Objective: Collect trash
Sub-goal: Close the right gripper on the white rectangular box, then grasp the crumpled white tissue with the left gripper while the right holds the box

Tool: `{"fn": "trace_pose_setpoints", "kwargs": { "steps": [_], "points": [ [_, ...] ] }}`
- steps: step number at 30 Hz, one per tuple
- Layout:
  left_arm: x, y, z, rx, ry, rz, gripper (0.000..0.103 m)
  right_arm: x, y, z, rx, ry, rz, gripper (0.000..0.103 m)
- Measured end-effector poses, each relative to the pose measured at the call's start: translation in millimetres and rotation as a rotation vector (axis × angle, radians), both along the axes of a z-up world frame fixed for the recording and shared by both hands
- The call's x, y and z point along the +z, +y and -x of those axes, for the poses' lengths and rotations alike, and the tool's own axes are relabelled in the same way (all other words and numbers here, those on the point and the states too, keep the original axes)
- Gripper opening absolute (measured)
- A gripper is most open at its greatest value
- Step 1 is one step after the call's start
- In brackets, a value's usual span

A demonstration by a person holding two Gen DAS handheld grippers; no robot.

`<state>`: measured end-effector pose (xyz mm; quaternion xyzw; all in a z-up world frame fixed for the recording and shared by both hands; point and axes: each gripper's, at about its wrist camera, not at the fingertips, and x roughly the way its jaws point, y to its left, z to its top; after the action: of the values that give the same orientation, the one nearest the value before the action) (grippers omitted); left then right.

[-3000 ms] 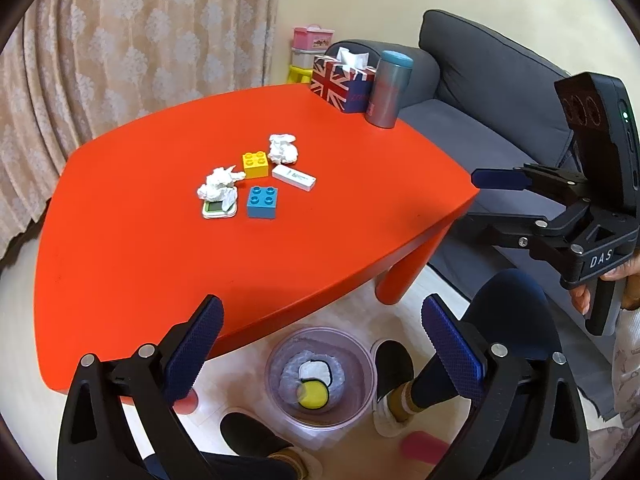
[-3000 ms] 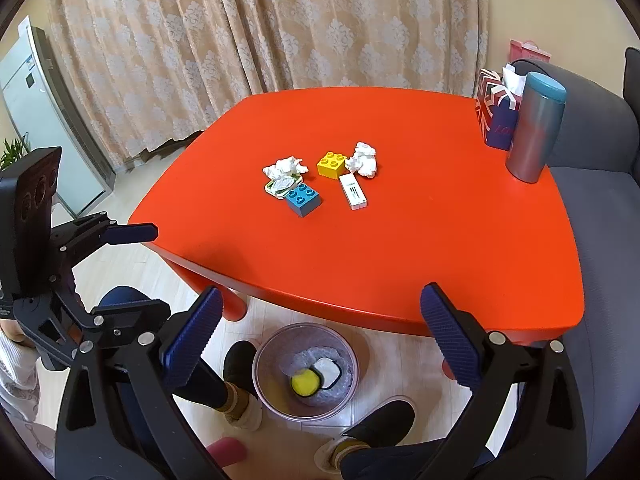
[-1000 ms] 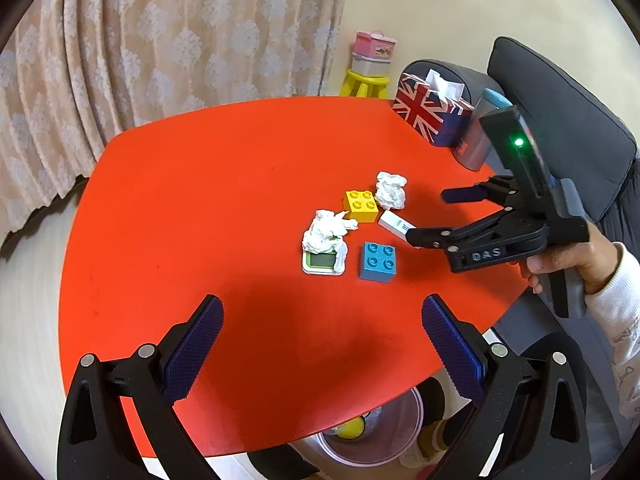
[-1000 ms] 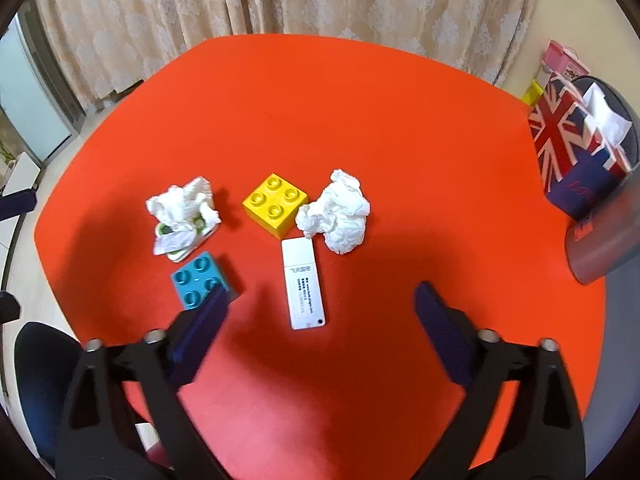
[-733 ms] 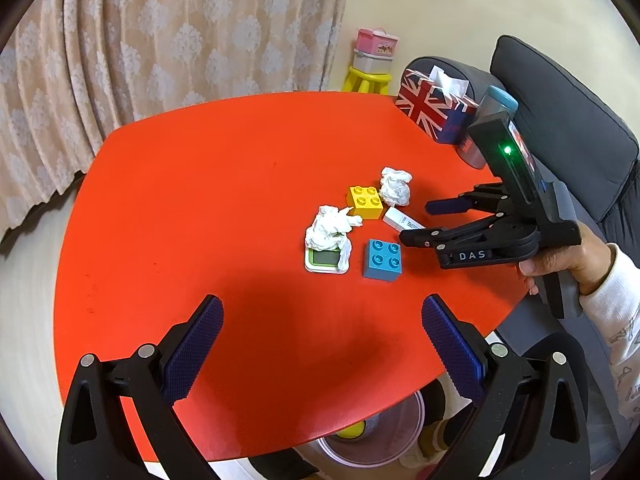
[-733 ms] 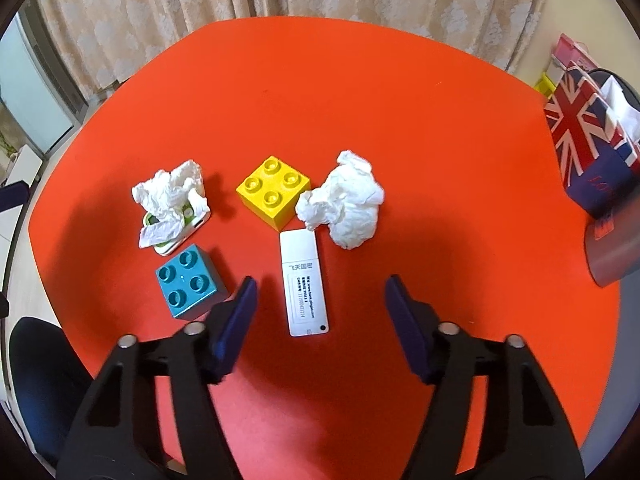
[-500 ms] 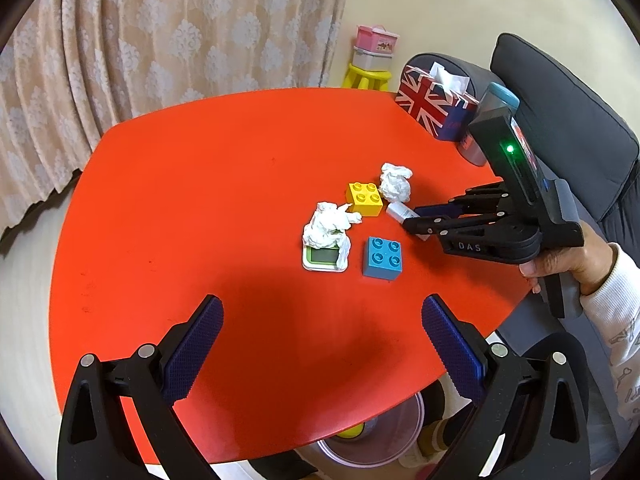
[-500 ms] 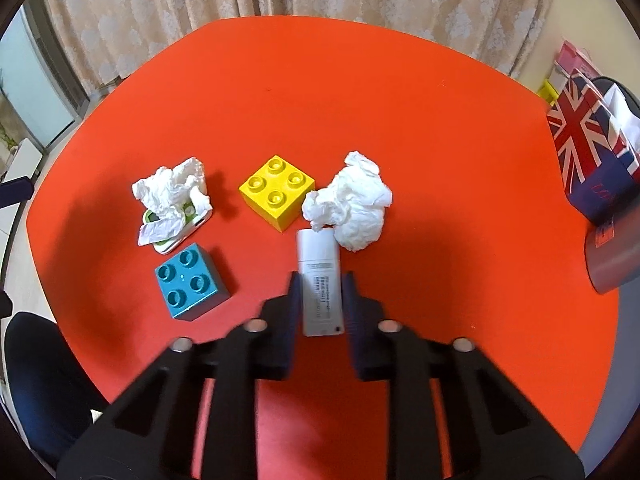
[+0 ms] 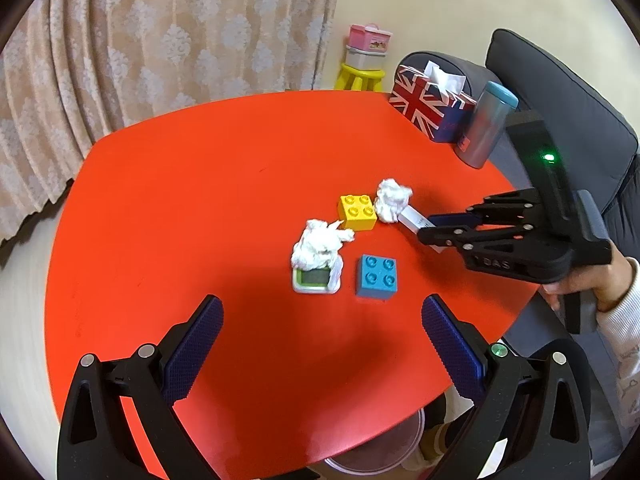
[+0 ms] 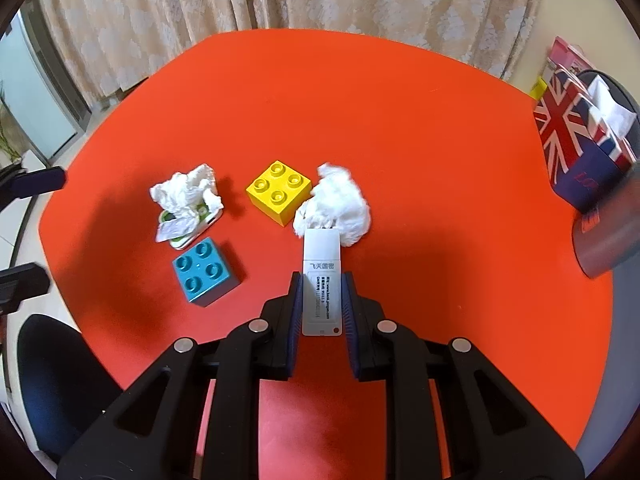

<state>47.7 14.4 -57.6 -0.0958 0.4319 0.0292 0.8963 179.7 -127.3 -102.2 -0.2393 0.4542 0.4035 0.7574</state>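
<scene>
My right gripper [image 10: 321, 280] is shut on a white USB stick [image 10: 322, 280], which lies on the red table [image 10: 400, 120]; this grip also shows in the left wrist view [image 9: 430, 228]. A crumpled tissue [image 10: 334, 210] touches the stick's far end. A second crumpled tissue [image 10: 186, 188] lies on a small green-and-white device [image 10: 188, 236]. My left gripper [image 9: 320, 340] is open and empty, hovering over the table's near side. A trash bin [image 9: 380, 452] peeks out under the table edge.
A yellow brick [image 10: 280, 192] and a blue brick [image 10: 202, 272] sit among the tissues. A Union Jack tissue box [image 9: 432, 108] and a metal tumbler [image 9: 490, 128] stand at the table's far right, by a grey sofa [image 9: 560, 92].
My right gripper came down over the table and closed its jaws on the white USB stick. My left gripper rose from the bin side and now holds still above the table.
</scene>
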Motion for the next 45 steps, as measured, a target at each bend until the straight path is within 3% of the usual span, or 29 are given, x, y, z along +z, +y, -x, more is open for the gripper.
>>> {"fn": "trace_pose_setpoints", "kwargs": {
  "steps": [10, 20, 22, 24, 25, 27, 30, 33, 45],
  "points": [
    [-11, 2, -37, -0.005, 0.053, -0.022, 0.095, 20, -18, 1, -0.008, 0.009, -0.041, 0.019],
    [-33, 9, -66, 0.001, 0.095, -0.033, 0.095, 19, -26, 0, -0.010, 0.018, -0.055, 0.019],
    [-38, 10, -70, 0.001, 0.100, -0.030, 0.088, 20, -26, -1, -0.010, 0.018, -0.058, 0.019],
    [-43, 12, -74, -0.002, 0.115, -0.021, 0.072, 19, -27, -2, -0.009, 0.020, -0.062, 0.019],
    [-45, 12, -75, -0.005, 0.119, -0.017, 0.068, 18, -27, -3, -0.009, 0.019, -0.062, 0.019],
    [-49, 13, -77, -0.013, 0.119, -0.013, 0.046, 17, -27, -4, -0.008, 0.021, -0.065, 0.019],
    [-51, 14, -78, -0.019, 0.119, -0.008, 0.032, 15, -28, -4, -0.007, 0.020, -0.066, 0.019],
    [-49, 15, -76, -0.022, 0.106, -0.009, 0.023, 15, -27, -4, -0.009, 0.018, -0.068, 0.019],
    [-24, 9, -59, -0.030, 0.061, -0.023, 0.022, 31, -31, 12, -0.008, -0.011, -0.099, 0.019]
  ]
}}
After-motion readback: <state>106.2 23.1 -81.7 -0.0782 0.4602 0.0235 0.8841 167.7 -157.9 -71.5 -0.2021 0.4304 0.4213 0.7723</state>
